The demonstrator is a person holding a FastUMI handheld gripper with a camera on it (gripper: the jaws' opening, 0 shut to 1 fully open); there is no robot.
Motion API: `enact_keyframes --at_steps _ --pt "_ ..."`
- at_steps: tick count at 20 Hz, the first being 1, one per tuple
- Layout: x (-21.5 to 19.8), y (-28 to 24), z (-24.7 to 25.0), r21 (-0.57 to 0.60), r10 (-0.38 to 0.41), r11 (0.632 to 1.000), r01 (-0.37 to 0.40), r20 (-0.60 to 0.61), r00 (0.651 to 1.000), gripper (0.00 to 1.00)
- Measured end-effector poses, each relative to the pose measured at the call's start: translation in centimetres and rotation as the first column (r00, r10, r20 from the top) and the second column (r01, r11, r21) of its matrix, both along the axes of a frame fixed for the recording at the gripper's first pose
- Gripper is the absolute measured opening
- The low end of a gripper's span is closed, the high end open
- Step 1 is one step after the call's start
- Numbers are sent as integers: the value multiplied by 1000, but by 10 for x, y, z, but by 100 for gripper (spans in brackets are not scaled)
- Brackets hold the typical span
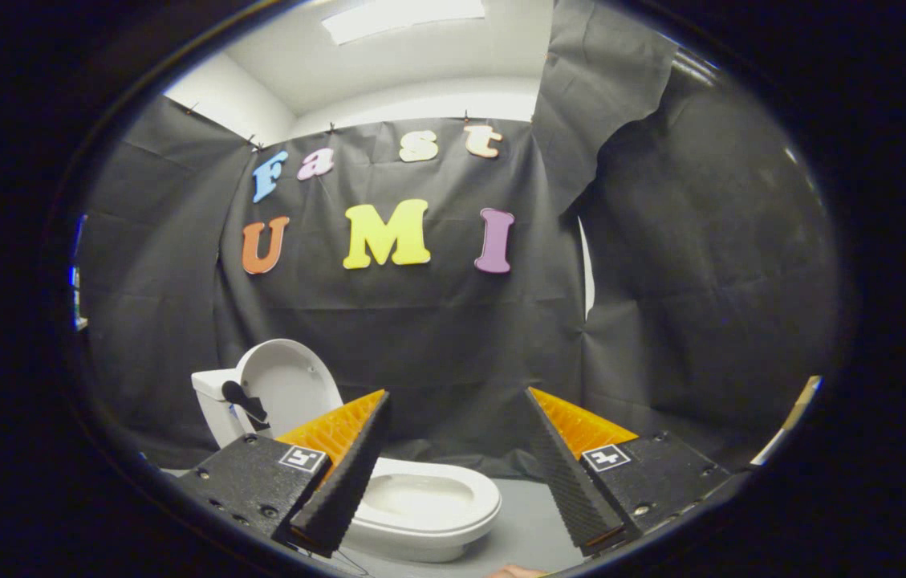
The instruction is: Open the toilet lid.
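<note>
1. The gripper (457, 417) is hanging released, its two fingers spread wide with nothing between them but open air and the black cloth wall (436, 337) beyond.
2. One toilet (420, 502) is sitting at 7 o'clock from the gap, partly behind the left finger; its seat rim is curving out toward the middle, just below the fingertips and not touching either.
3. Its lid (288, 385) is standing upright at 10 o'clock from the left fingertip, leaning back against the tank (210, 401), so the bowl is lying open.
4. One dark handle (244, 401) is showing on the tank's side.
5. A grey floor (529, 526) is running under the toilet, with free room at 5 o'clock, between bowl and right finger.
6. Above the cloth, white ceiling (420, 72) with one light panel (400, 16) is showing at 12 o'clock.
</note>
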State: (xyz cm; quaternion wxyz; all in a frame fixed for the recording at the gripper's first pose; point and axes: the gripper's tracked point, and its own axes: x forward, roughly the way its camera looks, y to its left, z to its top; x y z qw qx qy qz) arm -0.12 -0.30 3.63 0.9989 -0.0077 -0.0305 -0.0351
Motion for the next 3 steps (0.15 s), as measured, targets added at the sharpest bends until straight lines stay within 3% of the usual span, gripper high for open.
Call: enact_keyframes --at_steps 3 --pt "-1 8 -12 -1 40 999 -40 -24 999 100"
